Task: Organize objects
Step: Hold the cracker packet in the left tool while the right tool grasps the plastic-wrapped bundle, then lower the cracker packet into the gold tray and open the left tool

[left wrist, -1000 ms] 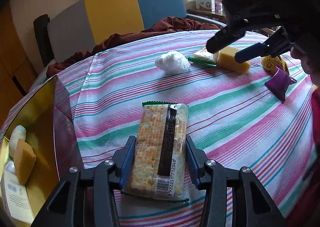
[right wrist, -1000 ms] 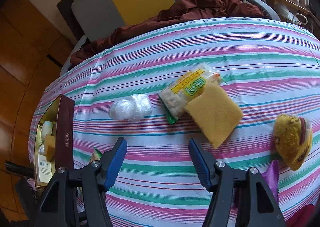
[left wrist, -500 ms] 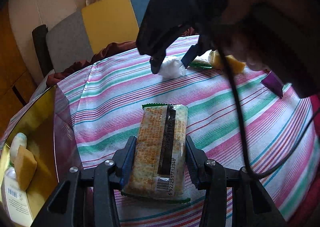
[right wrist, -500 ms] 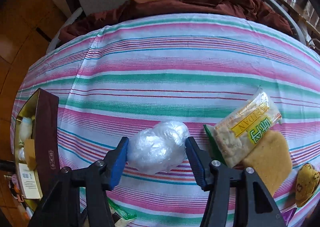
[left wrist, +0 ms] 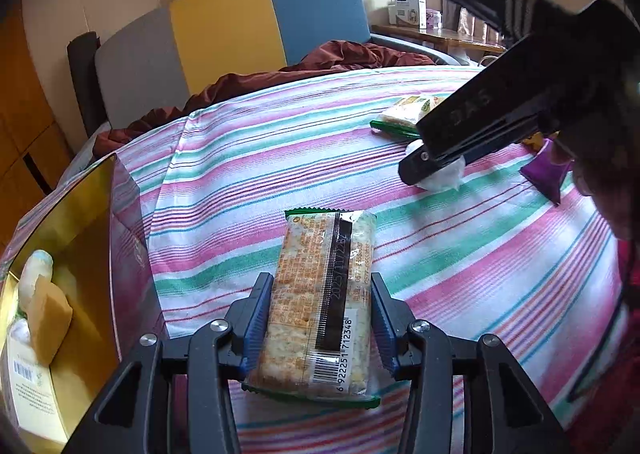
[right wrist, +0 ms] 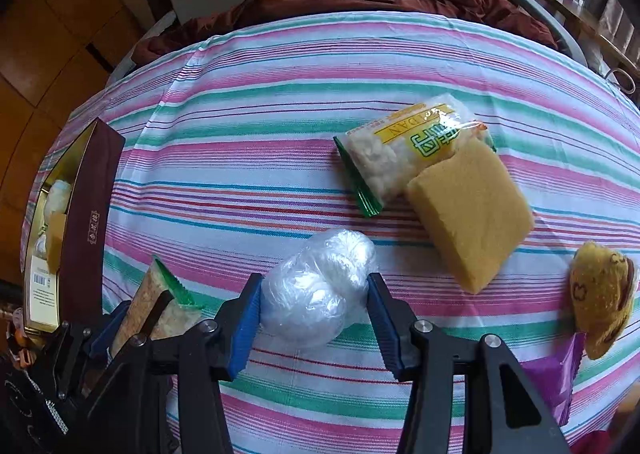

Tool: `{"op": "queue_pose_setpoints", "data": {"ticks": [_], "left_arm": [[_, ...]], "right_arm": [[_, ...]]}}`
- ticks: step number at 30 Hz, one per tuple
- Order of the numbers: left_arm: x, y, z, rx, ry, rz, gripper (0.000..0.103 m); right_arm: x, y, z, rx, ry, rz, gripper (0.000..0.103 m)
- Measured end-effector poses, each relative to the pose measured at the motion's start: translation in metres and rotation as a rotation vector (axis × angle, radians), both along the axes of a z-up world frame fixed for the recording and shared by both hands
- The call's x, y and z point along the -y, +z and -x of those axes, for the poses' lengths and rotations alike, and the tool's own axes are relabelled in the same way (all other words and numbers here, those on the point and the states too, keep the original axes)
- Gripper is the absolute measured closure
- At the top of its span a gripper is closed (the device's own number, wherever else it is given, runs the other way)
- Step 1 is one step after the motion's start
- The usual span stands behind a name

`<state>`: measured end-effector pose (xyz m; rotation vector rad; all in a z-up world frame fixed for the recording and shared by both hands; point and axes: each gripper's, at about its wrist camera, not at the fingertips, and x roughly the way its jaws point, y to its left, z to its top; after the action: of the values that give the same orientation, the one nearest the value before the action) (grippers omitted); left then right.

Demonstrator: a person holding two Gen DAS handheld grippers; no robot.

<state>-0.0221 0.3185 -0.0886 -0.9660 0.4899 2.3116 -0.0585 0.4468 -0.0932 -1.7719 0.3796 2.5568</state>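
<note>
My left gripper (left wrist: 320,296) is shut on a cracker packet (left wrist: 326,250) with a barcode, held just over the striped tablecloth (left wrist: 248,173). In the right wrist view the same packet (right wrist: 150,294) shows at lower left in that gripper. My right gripper (right wrist: 314,286) points steeply down, and its blue pads (right wrist: 246,318) press both sides of a wad of clear plastic (right wrist: 320,282) resting on the cloth. From the left wrist view the wad (left wrist: 446,179) peeks out under the right gripper's dark body.
An open box (right wrist: 86,221) with a gold inside stands at the table's left edge and holds a yellow sponge (left wrist: 50,318). A snack bag (right wrist: 400,151), a yellow sponge (right wrist: 472,213), a yellow plush toy (right wrist: 600,294) and a purple packet (right wrist: 554,378) lie to the right.
My right gripper came from near the sponge and snack bag to the plastic wad, sank around it and closed on it. The left gripper kept still with the crackers.
</note>
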Motion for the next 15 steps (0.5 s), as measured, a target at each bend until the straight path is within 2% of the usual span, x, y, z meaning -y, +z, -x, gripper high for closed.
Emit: {"op": "queue_pose_setpoints", "data": {"ticks": [8, 11, 15], "left_arm": [[0.033, 0.045, -0.008, 0.023, 0.025, -0.109, 0.056], [0.055, 0.058, 0.003, 0.049, 0.081, -0.156, 0.056], [0.093, 0.062, 0.032, 0.140, 0.215, -0.217, 0.056]], "right_arm": [[0.010, -0.002, 0.000, 0.009, 0.040, -0.085, 0.052], [0.011, -0.006, 0.001, 0.027, 0.041, -0.111, 0.054], [0.009, -0.005, 0.002, 0.025, 0.034, -0.105, 0.055]]}}
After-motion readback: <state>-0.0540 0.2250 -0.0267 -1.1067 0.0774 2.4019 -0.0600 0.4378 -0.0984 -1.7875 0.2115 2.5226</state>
